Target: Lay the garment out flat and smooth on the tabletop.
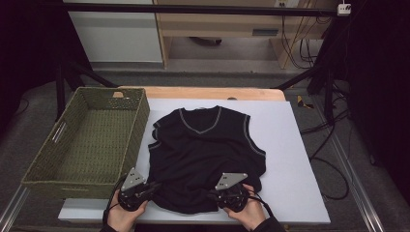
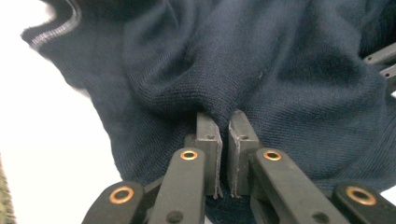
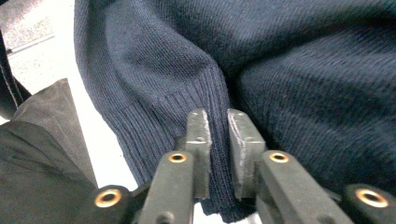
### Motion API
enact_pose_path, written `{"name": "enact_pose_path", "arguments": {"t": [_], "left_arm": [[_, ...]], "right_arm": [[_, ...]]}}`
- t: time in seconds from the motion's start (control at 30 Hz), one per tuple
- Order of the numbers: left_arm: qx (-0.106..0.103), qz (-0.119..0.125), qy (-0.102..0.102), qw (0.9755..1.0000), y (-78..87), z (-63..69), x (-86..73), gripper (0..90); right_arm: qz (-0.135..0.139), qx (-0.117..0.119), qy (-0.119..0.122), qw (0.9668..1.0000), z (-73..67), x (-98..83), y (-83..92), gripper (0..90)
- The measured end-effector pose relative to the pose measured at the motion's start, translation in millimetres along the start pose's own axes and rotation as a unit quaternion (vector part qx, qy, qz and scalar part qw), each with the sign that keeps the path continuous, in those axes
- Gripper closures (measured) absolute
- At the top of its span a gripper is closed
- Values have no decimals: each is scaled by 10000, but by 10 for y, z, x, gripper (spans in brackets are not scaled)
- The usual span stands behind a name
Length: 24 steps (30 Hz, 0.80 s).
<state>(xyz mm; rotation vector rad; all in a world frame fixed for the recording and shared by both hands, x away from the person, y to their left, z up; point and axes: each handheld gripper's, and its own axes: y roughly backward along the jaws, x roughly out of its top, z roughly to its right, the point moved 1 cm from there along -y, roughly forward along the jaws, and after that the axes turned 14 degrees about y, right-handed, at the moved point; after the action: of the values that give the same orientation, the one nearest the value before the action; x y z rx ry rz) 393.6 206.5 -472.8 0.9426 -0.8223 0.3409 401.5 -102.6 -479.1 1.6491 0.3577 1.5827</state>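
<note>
green woven basket (image 1: 92,140), white mat (image 1: 290,159), wooden table (image 1: 212,93)

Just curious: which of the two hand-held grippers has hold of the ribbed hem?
The right hand-held gripper: ribbed hem of the dark knit vest sits between its jaws. The left hand-held gripper pinches plain knit.

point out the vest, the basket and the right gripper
vest (image 1: 205,150), high view, middle of the chest
basket (image 1: 87,183), high view, near wall
right gripper (image 3: 218,121), right gripper view, between the fingertips at the ribbed hem
</note>
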Motion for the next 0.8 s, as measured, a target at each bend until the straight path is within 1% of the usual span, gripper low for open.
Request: {"name": "enact_pose_path", "arguments": {"t": [0.03, 0.07, 0.1, 0.13, 0.17, 0.2, 0.23, 0.27, 0.3, 0.33, 0.37, 0.4, 0.43, 0.47, 0.5, 0.53, 0.57, 0.6, 0.63, 0.67, 0.7, 0.73, 0.77, 0.8], "left_arm": [[-8, 31, 14, 10000, 6, 3, 4, 850], [-16, 73, 22, 10000, 19, 7, 11, 850], [-9, 112, 2, 9999, 41, 13, 23, 850], [-20, 169, 11, 9999, 58, 20, 32, 850], [-42, 202, 22, 9998, 73, 27, 42, 850], [-54, 230, 32, 9997, 81, 33, 48, 850], [-40, 263, 29, 9996, 91, 37, 55, 850], [-22, 281, 28, 9996, 100, 41, 60, 849], [3, 301, 27, 9995, 104, 38, 60, 849], [18, 301, 27, 9995, 107, 32, 62, 849], [28, 295, 33, 9996, 105, 22, 63, 849], [54, 277, 35, 9996, 101, 12, 62, 849], [76, 266, 5, 9996, 97, 13, 61, 848], [97, 247, -31, 9996, 93, 17, 58, 845], [96, 217, -40, 9997, 89, 21, 53, 841], [102, 208, -51, 9997, 85, 30, 46, 835], [114, 184, -91, 9997, 82, 38, 39, 827], [132, 181, -106, 9997, 77, 48, 33, 820], [142, 160, -125, 9997, 72, 53, 28, 819], [139, 145, -126, 9997, 70, 54, 25, 819], [139, 134, -109, 9998, 64, 55, 21, 820], [146, 113, -111, 9998, 63, 51, 19, 822], [152, 109, -104, 9998, 63, 48, 17, 824], [145, 100, -99, 9998, 62, 46, 17, 826]], "right_arm": [[-18, 17, 24, 10000, 4, 18, 18, 827], [-1, 40, -1, 10000, -2, 33, 43, 829], [127, 138, 10, 9998, -15, 57, 88, 829], [273, 339, -12, 9990, -59, 102, 160, 830], [409, 565, 11, 9976, -114, 142, 207, 829], [539, 877, 4, 9947, -191, 188, 232, 829], [612, 1081, 49, 9922, -257, 222, 235, 828], [664, 1310, 79, 9891, -352, 268, 216, 826], [749, 1596, 71, 9843, -457, 311, 148, 819], [752, 1751, 14, 9817, -515, 329, 97, 809], [735, 1848, -28, 9800, -573, 340, 29, 784], [708, 1869, -56, 9798, -602, 340, -29, 746], [724, 1746, -78, 9819, -590, 332, -60, 697], [776, 1653, -133, 9831, -558, 325, -48, 628], [879, 1467, -229, 9850, -493, 315, 6, 559], [1056, 1270, -305, 9858, -408, 302, 85, 546], [1175, 1102, -390, 9862, -311, 285, 189, 537], [1242, 858, -444, 9875, -205, 256, 301, 517], [1257, 531, -459, 9896, -93, 212, 416, 507], [1148, 15, -511, 9921, 49, 134, 557, 493], [1059, -328, -539, 9924, 131, 74, 636, 471], [958, -697, -595, 9912, 237, -23, 736, 458], [859, -975, -751, 9887, 337, -133, 819, 445], [787, -1163, -930, 9857, 420, -249, 880, 429]]}}
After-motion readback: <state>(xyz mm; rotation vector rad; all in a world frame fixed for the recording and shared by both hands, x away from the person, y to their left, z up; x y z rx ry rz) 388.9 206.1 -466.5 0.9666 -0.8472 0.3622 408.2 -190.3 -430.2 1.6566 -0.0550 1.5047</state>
